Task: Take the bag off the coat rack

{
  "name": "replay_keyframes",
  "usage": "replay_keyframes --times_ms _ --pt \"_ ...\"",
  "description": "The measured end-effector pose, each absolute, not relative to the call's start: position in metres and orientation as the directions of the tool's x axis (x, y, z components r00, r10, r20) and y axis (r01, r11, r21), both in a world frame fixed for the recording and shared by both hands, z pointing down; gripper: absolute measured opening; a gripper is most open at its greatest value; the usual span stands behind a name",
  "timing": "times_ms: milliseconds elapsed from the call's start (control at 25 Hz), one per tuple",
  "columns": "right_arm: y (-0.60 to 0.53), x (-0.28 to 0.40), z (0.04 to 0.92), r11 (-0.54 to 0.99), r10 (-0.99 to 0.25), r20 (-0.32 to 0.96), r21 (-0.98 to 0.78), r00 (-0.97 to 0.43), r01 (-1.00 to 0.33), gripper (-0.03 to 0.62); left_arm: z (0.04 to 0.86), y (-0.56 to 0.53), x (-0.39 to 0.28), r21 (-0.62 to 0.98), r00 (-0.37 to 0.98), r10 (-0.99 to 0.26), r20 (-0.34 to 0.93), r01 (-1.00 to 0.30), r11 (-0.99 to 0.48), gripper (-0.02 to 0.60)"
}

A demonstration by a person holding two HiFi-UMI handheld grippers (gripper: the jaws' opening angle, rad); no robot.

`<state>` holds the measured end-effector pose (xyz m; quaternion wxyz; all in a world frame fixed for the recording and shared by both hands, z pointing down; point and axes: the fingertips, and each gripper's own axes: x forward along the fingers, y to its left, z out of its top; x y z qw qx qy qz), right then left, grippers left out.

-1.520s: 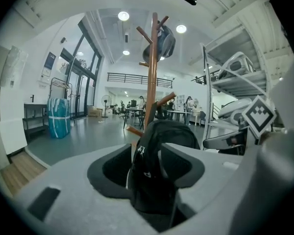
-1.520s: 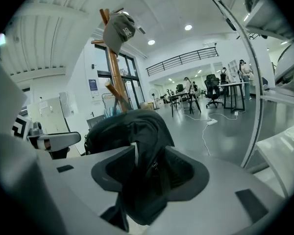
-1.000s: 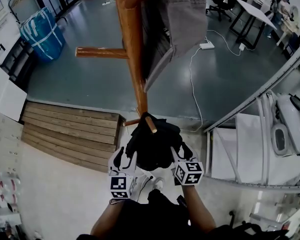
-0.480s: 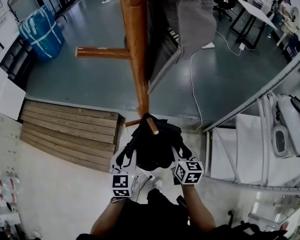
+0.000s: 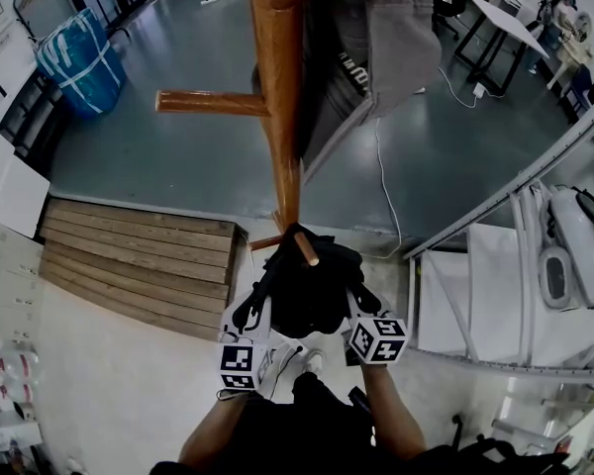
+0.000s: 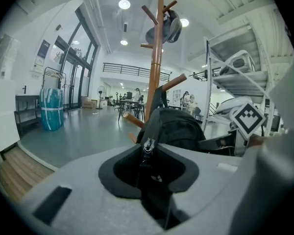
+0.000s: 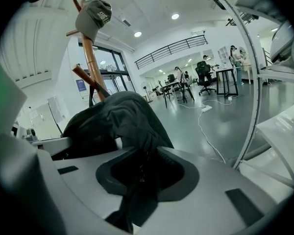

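While both sets of jaws have just been closing, each has now clenched on black cloth. The left claw pinches a fold of the bag right at a zip pull, which stands up between its jaws. The right claw grips a bunched fold on the bag's other side, and the cloth spills down through the gap.

From the head view, the left claw and the right claw flank the bag, one on each side, with their marker cubes towards the person. The bag hangs low on the coat rack, draped over a short peg whose rounded end pokes out above the dark cloth. The rack's wooden pole rises from there, and a longer peg juts out to the picture's left higher up.

A grey cap hangs near the top of the rack. Beyond it lies a glossy grey floor, with a white cable trailing across it. A low platform of wooden planks sits to the left, and a blue wrapped bundle stands farther off. A metal shelf frame stands on the right.
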<state>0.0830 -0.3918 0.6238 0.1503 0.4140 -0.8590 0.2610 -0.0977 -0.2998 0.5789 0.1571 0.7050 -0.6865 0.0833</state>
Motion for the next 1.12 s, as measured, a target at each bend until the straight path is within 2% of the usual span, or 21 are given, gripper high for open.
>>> replay_keyframes --times_ms 600,1120 --pt "-0.375 0.084 0.613 0.485 -0.638 0.479 -0.358 -0.603 -0.798 0.087 0.563 -0.294 -0.096 0.135 0.125 -0.943 0.309 -0.987 -0.087 0.080" --pt "-0.342 0.095 0.583 0.435 -0.700 0.445 -0.354 -0.558 -0.828 0.086 0.534 -0.274 -0.089 0.147 0.226 -0.944 0.241 -0.970 -0.195 0.078"
